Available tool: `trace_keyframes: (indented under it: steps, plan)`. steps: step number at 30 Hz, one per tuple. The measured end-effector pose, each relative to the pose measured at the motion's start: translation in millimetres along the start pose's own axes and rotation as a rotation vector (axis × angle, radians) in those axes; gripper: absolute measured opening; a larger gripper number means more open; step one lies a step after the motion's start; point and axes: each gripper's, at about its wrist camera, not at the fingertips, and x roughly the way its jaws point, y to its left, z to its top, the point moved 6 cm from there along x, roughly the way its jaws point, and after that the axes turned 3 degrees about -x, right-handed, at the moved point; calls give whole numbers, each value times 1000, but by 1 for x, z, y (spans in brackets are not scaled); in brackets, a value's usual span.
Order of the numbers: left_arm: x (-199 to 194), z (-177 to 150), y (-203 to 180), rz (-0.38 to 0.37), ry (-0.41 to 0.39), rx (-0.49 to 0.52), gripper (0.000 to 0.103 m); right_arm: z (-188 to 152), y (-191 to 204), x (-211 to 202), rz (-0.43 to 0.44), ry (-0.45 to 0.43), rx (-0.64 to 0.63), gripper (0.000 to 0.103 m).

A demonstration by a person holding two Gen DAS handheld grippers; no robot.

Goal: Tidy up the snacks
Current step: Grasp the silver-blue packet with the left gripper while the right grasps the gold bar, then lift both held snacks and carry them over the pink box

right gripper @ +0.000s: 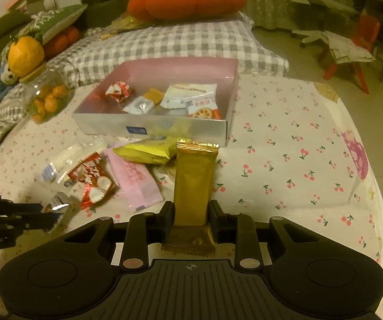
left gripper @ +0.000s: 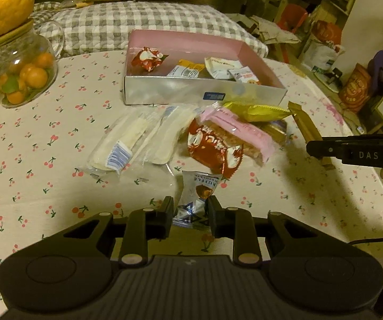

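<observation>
- Gold-foil wafer bar (right gripper: 193,186) stands lengthwise between the fingers of the right gripper (right gripper: 191,214), clenched near its lower end so the rest juts forward toward the box; that end-on hold looks meant for laying it in flat
- Small silver truffle chocolate packet (left gripper: 195,200) is pinched in the left gripper (left gripper: 190,213), fingers closed on its lower half, raised just off the cherry-print tablecloth (left gripper: 45,176)
- Silver box with pink lining (left gripper: 204,93) sits at the far side of the table, already holding a red-and-white candy (left gripper: 147,58), an orange-ended packet and white biscuit packs, so it reads as the collecting place
- Loose snacks lie in a heap just before the box: clear cream-bar packs (left gripper: 135,138), a red wrapper (left gripper: 212,146), a pink bar (left gripper: 238,133), a yellow packet (left gripper: 255,110)
- Glass jar of kumquats (left gripper: 23,72) stands well apart at the left, out of the work
</observation>
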Motion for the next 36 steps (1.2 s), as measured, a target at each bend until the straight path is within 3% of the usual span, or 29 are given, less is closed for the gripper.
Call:
trace_keyframes:
  steps: [15, 29, 36]
  plan:
    - [-18, 17, -10, -28, -75, -44, 24, 11, 7, -20, 66, 17, 89, 27]
    - [-21, 59, -16, -34, -133, -142, 24, 44, 22, -22, 104, -29, 121, 27]
    - [-17, 86, -20, 2, -154, -86, 24, 68, 19, -15, 122, -41, 149, 27]
